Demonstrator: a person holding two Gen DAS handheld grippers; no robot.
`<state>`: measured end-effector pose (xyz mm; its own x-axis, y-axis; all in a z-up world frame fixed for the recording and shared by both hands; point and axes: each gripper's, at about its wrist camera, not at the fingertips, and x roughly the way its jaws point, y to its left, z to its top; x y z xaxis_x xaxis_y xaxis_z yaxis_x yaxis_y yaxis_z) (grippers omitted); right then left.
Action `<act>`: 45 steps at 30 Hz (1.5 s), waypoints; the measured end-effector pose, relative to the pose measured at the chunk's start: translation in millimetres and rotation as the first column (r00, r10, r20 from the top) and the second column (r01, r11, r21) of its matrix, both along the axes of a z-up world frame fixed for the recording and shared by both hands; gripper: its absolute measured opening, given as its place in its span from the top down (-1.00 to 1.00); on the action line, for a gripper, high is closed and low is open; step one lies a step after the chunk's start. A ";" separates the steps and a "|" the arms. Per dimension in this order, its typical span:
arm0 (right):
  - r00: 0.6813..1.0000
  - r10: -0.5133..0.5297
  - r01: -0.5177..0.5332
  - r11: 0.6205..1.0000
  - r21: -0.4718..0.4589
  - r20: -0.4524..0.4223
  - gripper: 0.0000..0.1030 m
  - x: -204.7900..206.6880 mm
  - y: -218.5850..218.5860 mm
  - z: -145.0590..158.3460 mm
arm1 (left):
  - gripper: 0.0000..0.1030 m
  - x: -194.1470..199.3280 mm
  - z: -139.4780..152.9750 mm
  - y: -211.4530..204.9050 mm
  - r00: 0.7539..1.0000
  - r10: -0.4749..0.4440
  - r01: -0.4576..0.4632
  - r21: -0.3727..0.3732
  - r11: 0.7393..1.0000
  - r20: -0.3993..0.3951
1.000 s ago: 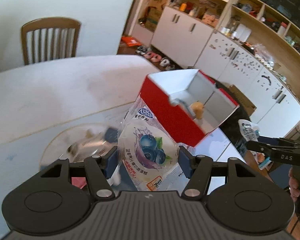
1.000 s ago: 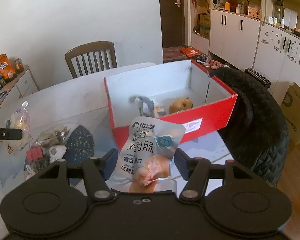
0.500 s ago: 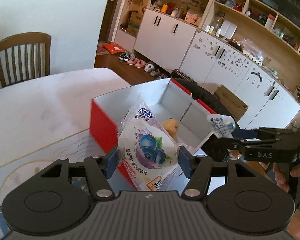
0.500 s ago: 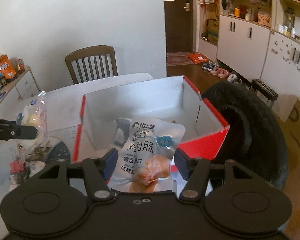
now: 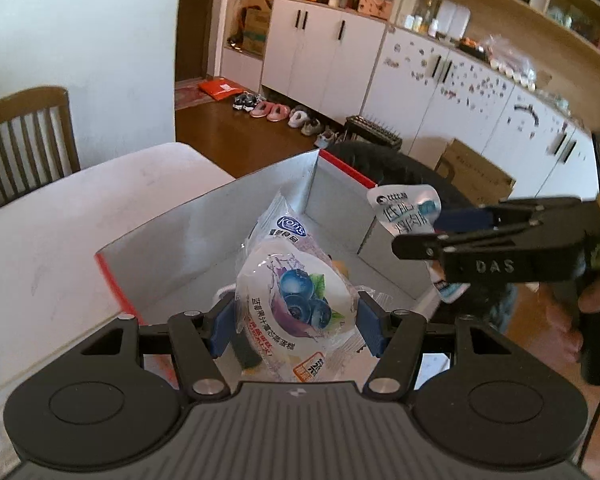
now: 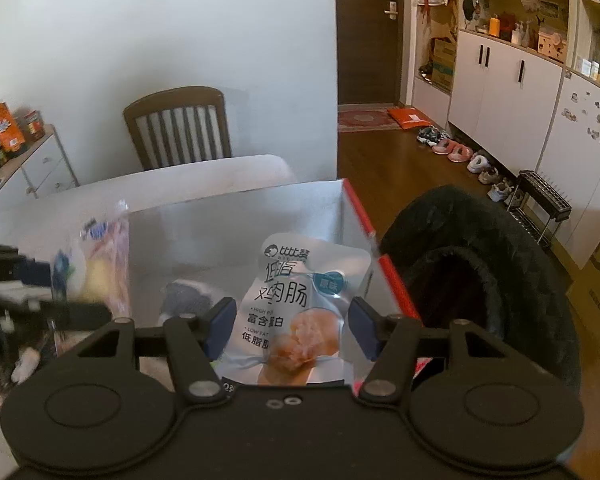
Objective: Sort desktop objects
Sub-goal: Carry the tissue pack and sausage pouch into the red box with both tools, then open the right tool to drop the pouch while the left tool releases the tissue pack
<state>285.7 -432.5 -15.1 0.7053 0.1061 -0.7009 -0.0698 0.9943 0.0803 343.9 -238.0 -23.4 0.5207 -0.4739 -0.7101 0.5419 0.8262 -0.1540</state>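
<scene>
My left gripper (image 5: pixel 296 326) is shut on a blueberry snack packet (image 5: pixel 296 292) and holds it over the open red box (image 5: pixel 112 280) with grey inner walls. My right gripper (image 6: pixel 292 326) is shut on a silver chicken sausage pouch (image 6: pixel 296 308) and holds it above the same box (image 6: pixel 396 284). The right gripper and its pouch (image 5: pixel 410 214) show at the right of the left wrist view. The left gripper with its packet (image 6: pixel 100 264) shows blurred at the left of the right wrist view. A dark grey item (image 6: pixel 188 298) lies in the box.
The box stands on a white table (image 5: pixel 60 224). A black padded chair back (image 6: pixel 480 280) is right of the box. A wooden chair (image 6: pixel 180 124) stands at the table's far side. Cabinets and shoes (image 6: pixel 456 152) line the right wall.
Both grippers have moved forward with their packets, from in front of the box to above its opening. The grips are unchanged.
</scene>
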 end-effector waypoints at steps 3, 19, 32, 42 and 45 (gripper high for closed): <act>1.000 -0.013 0.013 1.000 -0.022 -0.017 -0.18 15.4 -8.2 -8.7 | -0.19 8.3 -11.2 -14.7 1.000 -0.001 0.001 0.042 0.999 0.004; 0.995 0.035 -0.042 0.997 -0.068 -0.095 -0.18 39.2 -8.3 -59.4 | -0.19 31.2 -56.0 -44.4 0.996 0.001 0.013 0.142 0.990 -0.094; 0.986 0.116 -0.128 0.987 -0.098 -0.123 -0.21 41.9 13.6 -75.3 | -0.23 40.0 -67.5 -46.0 0.979 -0.010 0.041 0.151 0.988 -0.201; 0.985 0.142 -0.153 0.981 -0.117 -0.094 -0.45 27.5 9.2 -62.7 | -0.36 25.4 -48.3 -30.6 0.988 0.013 0.000 0.085 0.996 -0.152; 0.987 0.150 -0.155 0.983 -0.103 -0.059 -0.57 17.8 4.3 -49.2 | -0.36 19.6 -43.3 -24.7 0.991 0.026 -0.017 0.067 0.998 -0.134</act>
